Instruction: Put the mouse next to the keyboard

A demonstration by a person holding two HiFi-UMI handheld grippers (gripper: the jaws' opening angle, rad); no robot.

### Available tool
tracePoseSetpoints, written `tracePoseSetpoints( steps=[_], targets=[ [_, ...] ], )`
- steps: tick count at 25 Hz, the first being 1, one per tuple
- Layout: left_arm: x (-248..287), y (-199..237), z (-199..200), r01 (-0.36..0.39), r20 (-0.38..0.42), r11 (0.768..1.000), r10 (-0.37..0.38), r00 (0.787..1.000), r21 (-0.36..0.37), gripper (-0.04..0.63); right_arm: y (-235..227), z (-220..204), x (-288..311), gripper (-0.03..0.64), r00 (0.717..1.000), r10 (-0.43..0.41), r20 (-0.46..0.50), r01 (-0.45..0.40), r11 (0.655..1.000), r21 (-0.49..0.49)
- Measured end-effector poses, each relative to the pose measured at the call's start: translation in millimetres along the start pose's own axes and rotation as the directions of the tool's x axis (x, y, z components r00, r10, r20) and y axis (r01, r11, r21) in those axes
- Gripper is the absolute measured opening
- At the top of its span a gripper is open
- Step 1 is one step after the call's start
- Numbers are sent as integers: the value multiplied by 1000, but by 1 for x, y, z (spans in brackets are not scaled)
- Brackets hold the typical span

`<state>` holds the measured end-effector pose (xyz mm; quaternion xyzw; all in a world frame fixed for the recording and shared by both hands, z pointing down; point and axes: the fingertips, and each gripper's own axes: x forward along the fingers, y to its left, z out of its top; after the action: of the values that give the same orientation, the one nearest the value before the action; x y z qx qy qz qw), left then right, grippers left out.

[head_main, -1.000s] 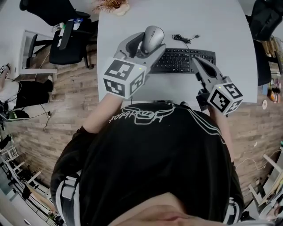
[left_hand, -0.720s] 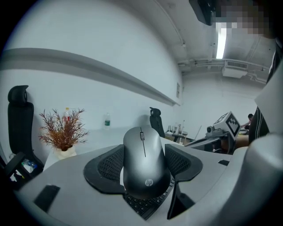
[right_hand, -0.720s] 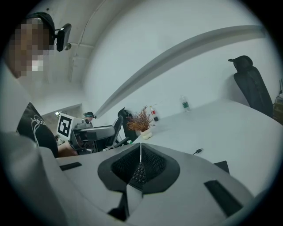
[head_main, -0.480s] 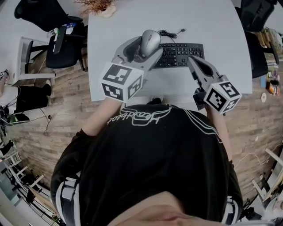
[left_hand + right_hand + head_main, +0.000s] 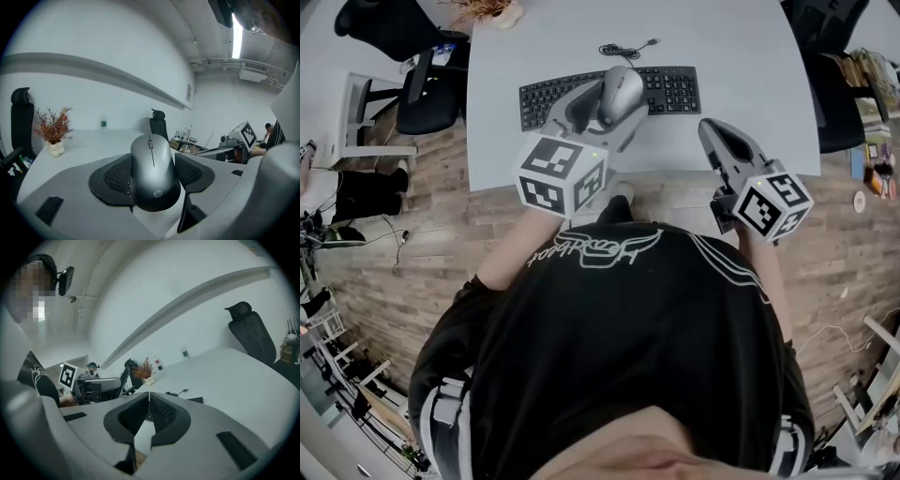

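A silver-grey mouse (image 5: 622, 88) hangs above the middle of the black keyboard (image 5: 546, 98), which lies on the white table (image 5: 750, 56). My left gripper (image 5: 611, 103) is shut on the mouse, gripping its sides. In the left gripper view the mouse (image 5: 153, 171) sits between the two black pads (image 5: 116, 176), lifted off the table. My right gripper (image 5: 719, 142) is shut with nothing in it, over the table's front edge, right of the keyboard. In the right gripper view its tips (image 5: 148, 401) meet, and the keyboard's corner (image 5: 194, 400) shows beyond them.
The keyboard's cable (image 5: 625, 47) lies coiled behind it. A pot of dried plants (image 5: 485, 9) stands at the table's far left corner. Office chairs stand left (image 5: 422, 89) and right (image 5: 825, 37) of the table, on a wooden floor.
The left gripper with the mouse has shifted from the keyboard's left end to above its middle. The right gripper, earlier over the keyboard's right part, now stands past its right end.
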<state>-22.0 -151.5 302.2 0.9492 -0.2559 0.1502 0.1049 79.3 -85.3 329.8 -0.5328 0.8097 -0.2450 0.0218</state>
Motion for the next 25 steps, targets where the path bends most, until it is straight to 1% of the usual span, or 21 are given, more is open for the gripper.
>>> tracePoseSetpoints(
  steps=[6, 13, 16, 20, 25],
  targets=[
    [6, -75, -17, -4, 4, 1000, 4, 1000, -30, 298, -19, -21, -71, 11, 1000, 4, -10, -4, 1000, -2],
    [4, -170, -35, -5, 23, 1000, 6, 1000, -22, 298, -26, -41, -161, 11, 1000, 22, -4, -22, 999, -34],
    [4, -187, -38, -5, 27, 1000, 5, 1000, -20, 298, -29, -42, -179, 11, 1000, 15, 2, -15, 999, -47],
    [11, -213, -38, -3, 21, 1000, 3, 1000, -10, 298, -40, -47, -208, 11, 1000, -2, 14, 2, 1000, -31],
    [18, -222, -39, 9, 8, 1000, -9, 1000, -13, 298, -47, -53, -219, 11, 1000, -10, 15, 10, 1000, -9]
  ],
)
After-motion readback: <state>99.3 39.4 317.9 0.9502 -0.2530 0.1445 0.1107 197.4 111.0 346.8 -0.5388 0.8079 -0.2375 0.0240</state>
